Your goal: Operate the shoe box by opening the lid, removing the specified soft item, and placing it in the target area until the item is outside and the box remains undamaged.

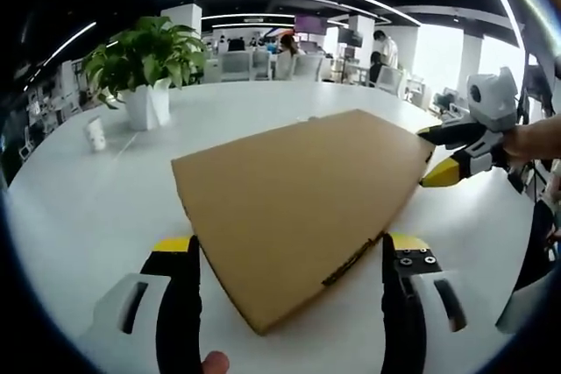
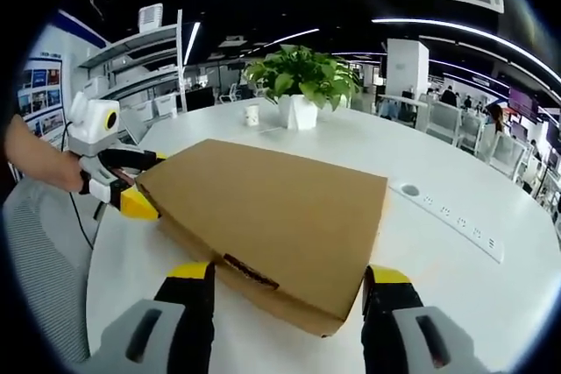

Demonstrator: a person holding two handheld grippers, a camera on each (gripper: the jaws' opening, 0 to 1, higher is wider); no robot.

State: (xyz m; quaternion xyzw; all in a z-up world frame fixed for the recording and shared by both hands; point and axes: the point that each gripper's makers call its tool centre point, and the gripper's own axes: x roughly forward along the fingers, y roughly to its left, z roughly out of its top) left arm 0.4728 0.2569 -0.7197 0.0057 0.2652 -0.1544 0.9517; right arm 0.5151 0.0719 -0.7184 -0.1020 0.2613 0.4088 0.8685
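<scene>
Shoe box [image 1: 302,203] corner nearest, lid shut, long axis diagonal; left tongs [image 1: 289,256] spread, right tongs [image 2: 289,282] spread (box corner between).

left gripper [image 1: 289,256] jaws spread, right gripper [image 2: 285,282] — jaws spread

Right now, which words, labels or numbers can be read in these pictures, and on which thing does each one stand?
None can be read.
Dark label strip on the flat brown cardboard shoe box: too small and blurred.
Blue and white wall posters: blurred.
Small white cup beside the white plant pot: markings unreadable.
</scene>
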